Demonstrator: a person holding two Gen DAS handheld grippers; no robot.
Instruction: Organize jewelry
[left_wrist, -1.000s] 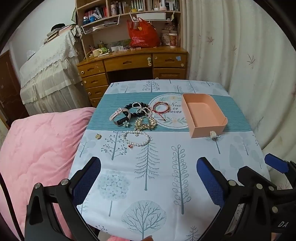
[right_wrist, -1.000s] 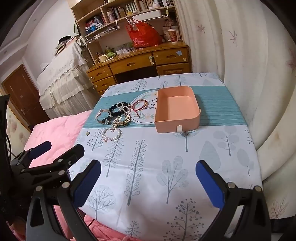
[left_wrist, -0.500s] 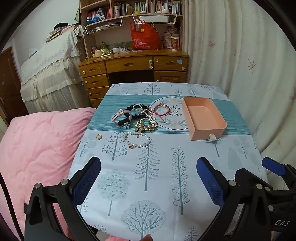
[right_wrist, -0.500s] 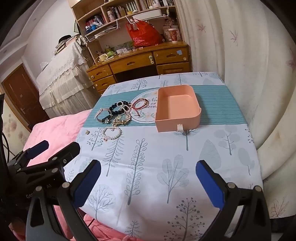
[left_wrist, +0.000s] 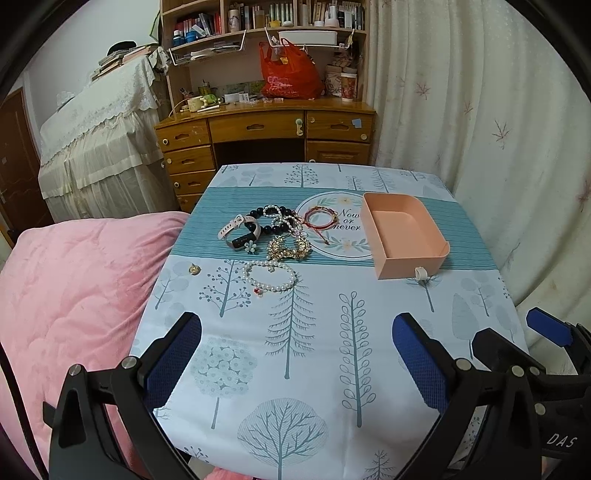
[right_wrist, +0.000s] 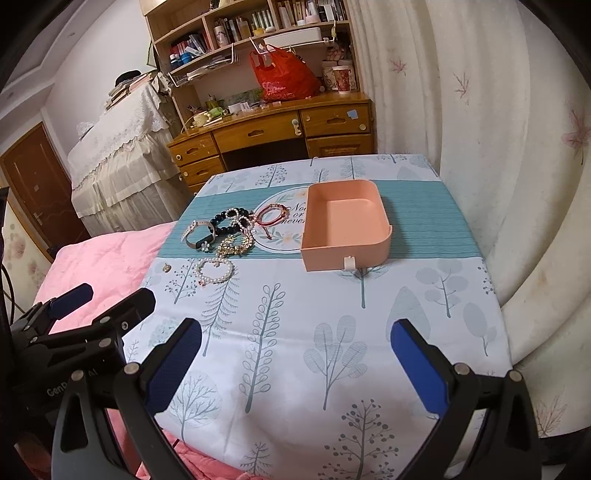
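Peach tray (left_wrist: 436, 254) holding nothing visible

left tool (left_wrist: 295, 365) drawn back slightly, tray (left_wrist: 402, 236) and jewelry (left_wrist: 277, 236) farther off

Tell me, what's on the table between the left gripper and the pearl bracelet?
Nothing but the tree-print tablecloth. In the left wrist view, the stretch from the open left gripper to the pearl bracelet is bare cloth.
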